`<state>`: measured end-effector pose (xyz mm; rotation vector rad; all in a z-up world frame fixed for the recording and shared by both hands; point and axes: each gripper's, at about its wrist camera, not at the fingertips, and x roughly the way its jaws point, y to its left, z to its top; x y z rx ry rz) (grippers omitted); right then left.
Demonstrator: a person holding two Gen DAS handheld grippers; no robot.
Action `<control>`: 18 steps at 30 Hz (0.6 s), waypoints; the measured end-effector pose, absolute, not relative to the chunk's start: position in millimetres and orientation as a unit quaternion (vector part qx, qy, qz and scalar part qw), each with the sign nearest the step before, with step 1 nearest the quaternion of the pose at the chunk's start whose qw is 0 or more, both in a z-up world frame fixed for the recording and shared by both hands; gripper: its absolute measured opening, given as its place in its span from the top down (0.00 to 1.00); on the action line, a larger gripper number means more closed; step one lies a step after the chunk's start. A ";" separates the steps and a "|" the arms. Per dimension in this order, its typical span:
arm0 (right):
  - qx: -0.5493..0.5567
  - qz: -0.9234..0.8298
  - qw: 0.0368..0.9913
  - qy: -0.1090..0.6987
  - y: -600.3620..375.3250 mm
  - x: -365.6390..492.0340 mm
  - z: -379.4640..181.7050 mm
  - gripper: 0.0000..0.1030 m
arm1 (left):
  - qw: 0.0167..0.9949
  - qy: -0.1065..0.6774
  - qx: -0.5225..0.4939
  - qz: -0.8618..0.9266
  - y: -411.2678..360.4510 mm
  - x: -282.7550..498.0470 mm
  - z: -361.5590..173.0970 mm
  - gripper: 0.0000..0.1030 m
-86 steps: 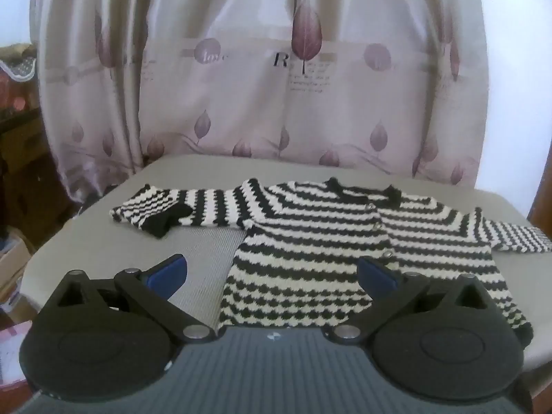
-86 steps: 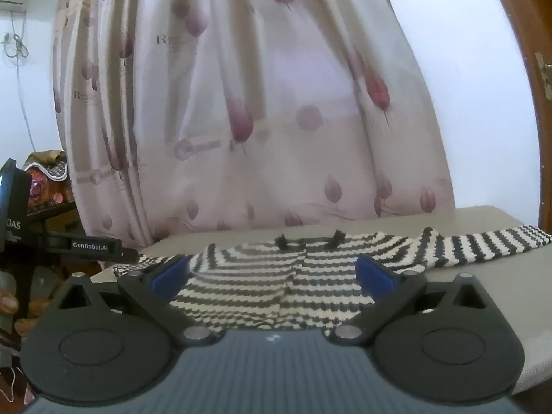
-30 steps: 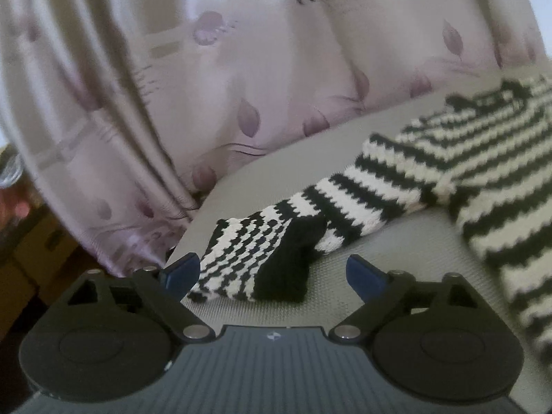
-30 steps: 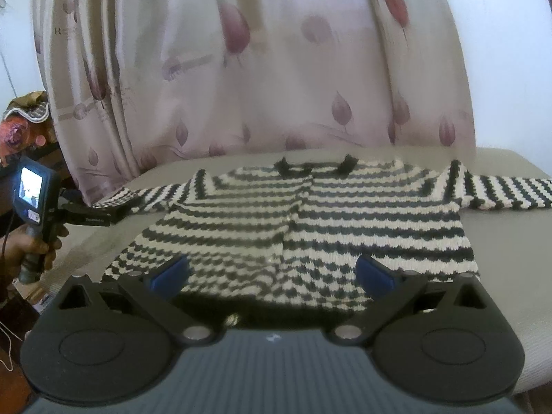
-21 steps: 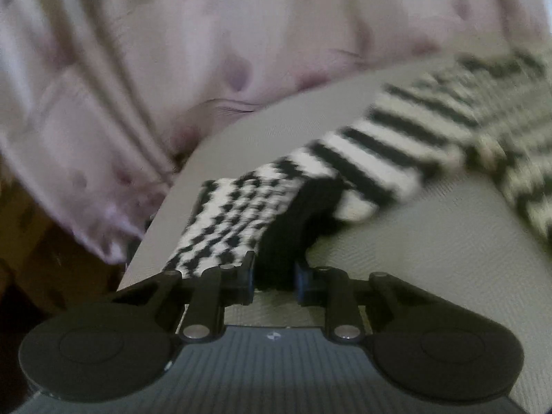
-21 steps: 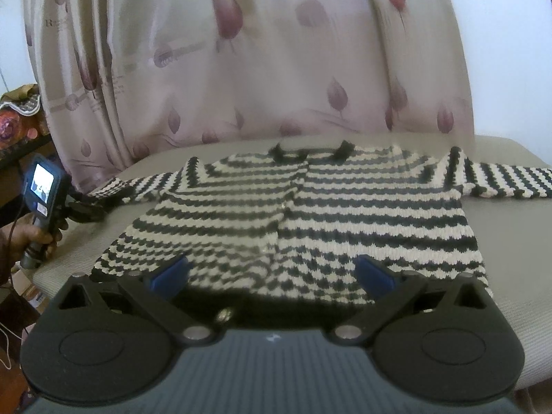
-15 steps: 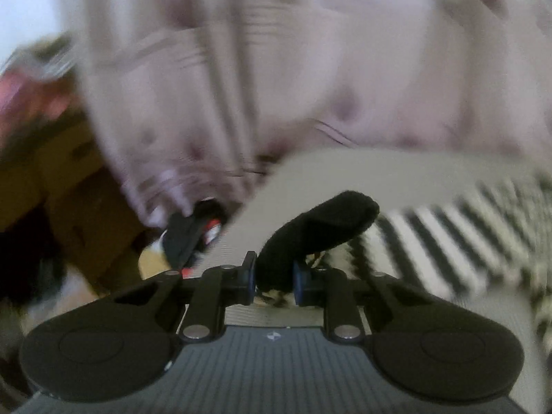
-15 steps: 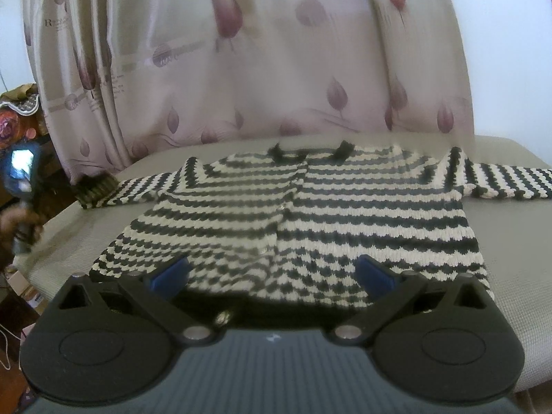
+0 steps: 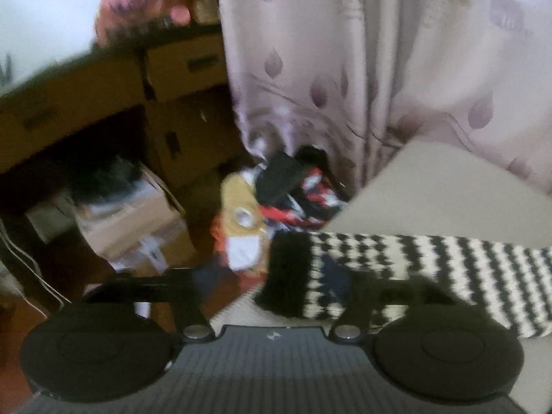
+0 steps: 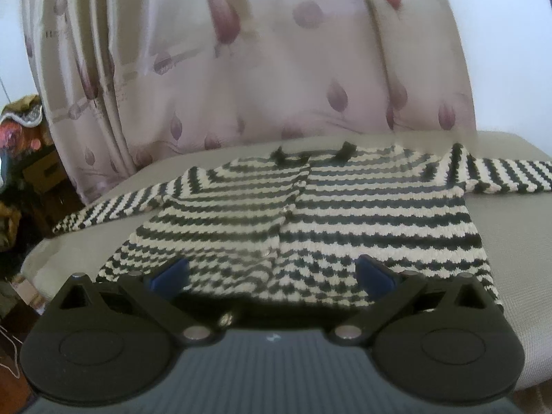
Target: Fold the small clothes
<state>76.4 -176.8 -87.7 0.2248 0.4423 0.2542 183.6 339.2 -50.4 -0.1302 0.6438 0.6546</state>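
A grey padded surface (image 10: 510, 241) carries a black-and-white striped knitted cardigan (image 10: 310, 214), spread flat just ahead of the right tool (image 10: 272, 270), sleeves stretched to either side; one black-cuffed sleeve (image 9: 396, 269) reaches the surface's edge beside the left tool (image 9: 272, 281).

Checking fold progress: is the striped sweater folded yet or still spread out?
Spread out. The striped sweater lies flat on the table, both sleeves extended sideways; nothing is folded over its body.
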 end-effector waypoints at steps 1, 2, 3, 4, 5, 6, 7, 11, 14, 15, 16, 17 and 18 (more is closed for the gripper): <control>0.115 0.125 0.961 0.216 -180.1 75.1 -87.2 0.00 | 0.897 0.294 -0.058 0.325 331.7 175.3 -48.5 0.18; 0.118 0.123 0.962 0.211 -184.3 72.8 -86.3 0.00 | 0.903 0.273 -0.057 0.327 323.7 168.3 -46.7 0.18; 0.118 0.120 0.964 0.206 -188.0 70.1 -85.4 0.00 | 0.909 0.258 -0.054 0.322 315.5 166.0 -45.4 0.18; 0.118 0.115 0.966 0.198 -194.4 67.8 -84.6 0.00 | 0.916 0.248 -0.052 0.312 302.5 161.7 -43.1 0.13; 0.121 0.108 0.968 0.191 -202.7 66.4 -83.7 0.00 | 0.923 0.240 -0.053 0.295 287.8 157.8 -40.9 0.10; 0.127 0.101 0.970 0.184 -213.5 65.5 -83.1 0.00 | 0.932 0.232 -0.058 0.274 273.6 155.2 -39.7 0.05; 0.138 0.090 0.971 0.175 -227.7 65.1 -82.9 0.00 | 0.940 0.223 -0.067 0.249 256.8 151.6 -39.5 0.04; 0.230 0.033 0.961 0.146 -305.6 67.1 -87.4 0.00 | 0.967 0.188 -0.058 0.162 191.5 150.5 -54.2 0.00; 0.320 -0.012 0.938 0.133 -376.9 72.1 -97.0 0.00 | 0.971 0.203 0.001 0.129 149.4 169.5 -78.8 0.00; 0.335 -0.026 0.933 0.130 -398.5 75.0 -99.8 0.00 | 0.969 0.213 0.010 0.122 141.3 176.9 -87.4 0.00; 0.341 -0.048 0.930 0.130 -419.8 79.4 -102.1 0.05 | 0.968 0.223 0.009 0.117 137.0 183.5 -94.6 0.00; 0.343 -0.066 0.928 0.132 -439.9 85.2 -104.4 0.08 | 0.966 0.233 0.006 0.114 133.2 190.2 -100.9 0.00; 0.347 -0.078 0.924 0.138 -462.5 93.7 -107.1 0.18 | 0.963 0.244 0.001 0.113 130.9 195.8 -105.9 0.00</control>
